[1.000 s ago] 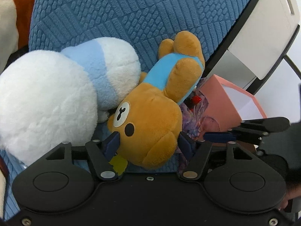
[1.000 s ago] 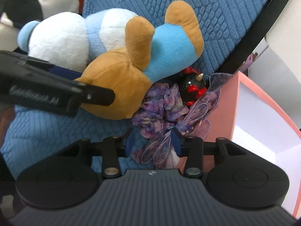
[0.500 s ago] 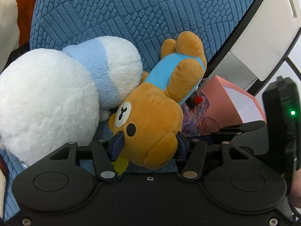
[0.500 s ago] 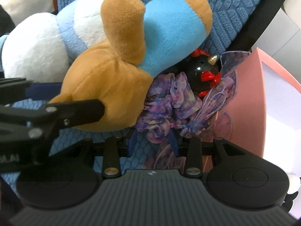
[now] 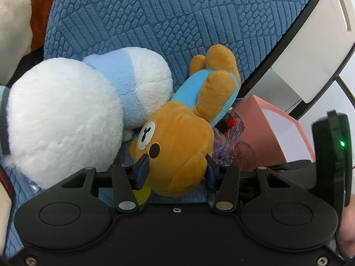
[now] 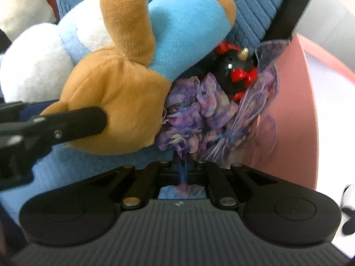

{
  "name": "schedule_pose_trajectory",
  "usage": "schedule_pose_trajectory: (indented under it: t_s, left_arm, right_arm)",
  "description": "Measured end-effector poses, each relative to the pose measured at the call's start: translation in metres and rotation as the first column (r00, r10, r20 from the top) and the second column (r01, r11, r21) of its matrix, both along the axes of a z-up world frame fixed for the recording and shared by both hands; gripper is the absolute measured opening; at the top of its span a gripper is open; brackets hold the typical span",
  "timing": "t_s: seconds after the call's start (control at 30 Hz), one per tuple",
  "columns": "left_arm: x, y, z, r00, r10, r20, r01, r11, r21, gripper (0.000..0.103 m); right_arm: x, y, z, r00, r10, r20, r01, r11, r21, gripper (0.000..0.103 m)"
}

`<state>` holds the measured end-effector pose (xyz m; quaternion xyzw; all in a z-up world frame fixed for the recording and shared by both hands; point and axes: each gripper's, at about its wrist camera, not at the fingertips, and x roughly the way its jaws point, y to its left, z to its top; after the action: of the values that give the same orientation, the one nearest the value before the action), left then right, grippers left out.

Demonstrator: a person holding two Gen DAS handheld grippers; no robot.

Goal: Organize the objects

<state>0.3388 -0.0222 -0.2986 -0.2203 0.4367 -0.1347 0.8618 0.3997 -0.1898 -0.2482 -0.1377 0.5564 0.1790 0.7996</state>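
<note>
Left hand-held gripper [image 5: 175, 173] has just been closing, pads now clamped on brown bear plush's [image 5: 177, 153] head: soft, light, squashes. Right hand-held gripper [image 6: 183, 170] pinched shut on purple organza bag [image 6: 199, 115] at bear's 3 o'clock; flimsy, snag-prone. Both lie on blue cushion [image 5: 155, 17].

your left gripper [image 5: 175, 170] has just been closing; its pads now press both sides of the brown bear plush's [image 5: 177, 146] head. bear lies upside down on the blue textured cushion [image 5: 155, 17], touching the white-and-blue plush [image 5: 73, 110]. pink box [image 5: 273, 130] just right, purple fabric [image 5: 224, 141] between.
</note>
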Motion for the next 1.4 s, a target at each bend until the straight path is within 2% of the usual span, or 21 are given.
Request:
schedule_pose_trajectory:
  t_s: [0.17,0.43,0.53,0.57,0.8,0.97,1.4]
  left_arm:
    - [-0.008,0.003,0.003,1.000,0.019,-0.007,-0.019,0.999,0.034,0.045]
    - [-0.031,0.002,0.009,0.999,0.046,0.007,-0.046,0.998,0.048,0.043]
    - [-0.045,0.004,0.009,0.998,0.062,0.008,-0.063,0.995,0.076,0.043]
    - [-0.049,0.005,0.010,0.998,0.070,0.006,-0.070,0.994,0.088,0.042]
    - [-0.073,0.016,0.017,0.993,0.120,-0.011,-0.118,0.989,0.084,0.041]
    - [-0.091,0.016,0.030,0.991,0.130,0.002,-0.129,0.980,0.150,0.041]
    - [-0.148,0.006,0.049,0.987,0.150,-0.050,-0.136,0.967,0.217,0.041]
  right_arm:
    - [-0.019,-0.009,0.010,1.000,-0.006,0.018,0.005,1.000,0.007,0.005]
    - [-0.052,-0.016,0.022,0.999,0.023,0.041,-0.023,1.000,0.019,0.005]
    - [-0.060,-0.019,0.028,0.998,0.038,0.048,-0.040,0.999,0.027,0.005]
    - [-0.049,-0.014,0.028,0.998,0.044,0.047,-0.045,0.998,0.031,0.005]
    - [-0.075,-0.009,0.036,0.998,0.043,0.050,-0.046,0.997,0.066,0.005]
    - [-0.103,-0.016,0.054,0.996,0.054,0.073,-0.060,0.995,0.079,0.005]
    - [-0.157,-0.019,0.064,0.991,0.067,0.120,-0.082,0.989,0.121,0.005]
